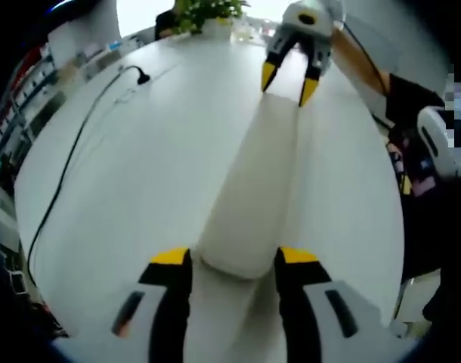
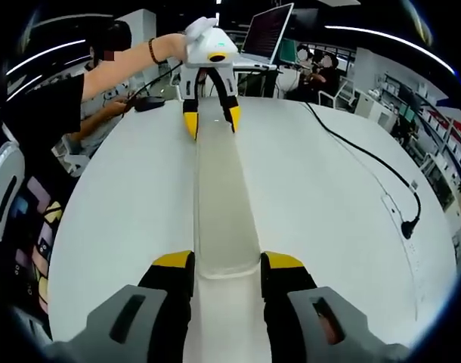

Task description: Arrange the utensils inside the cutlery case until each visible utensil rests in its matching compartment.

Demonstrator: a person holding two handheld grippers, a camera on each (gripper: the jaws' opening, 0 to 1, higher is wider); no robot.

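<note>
White table point(image 1: 140, 197) in left gripper view; long pale cutlery case point(image 1: 261, 189) clamped at near end between left gripper point(image 1: 234, 261) jaws, far end pinched by right gripper point(image 1: 289, 82). Right gripper view: same, mirrored; black cable point(image 2: 374, 162) alongside.

A white round table point(image 2: 344, 227) carries a black cable point(image 2: 370, 160), laptop point(image 2: 267, 32) behind.
</note>
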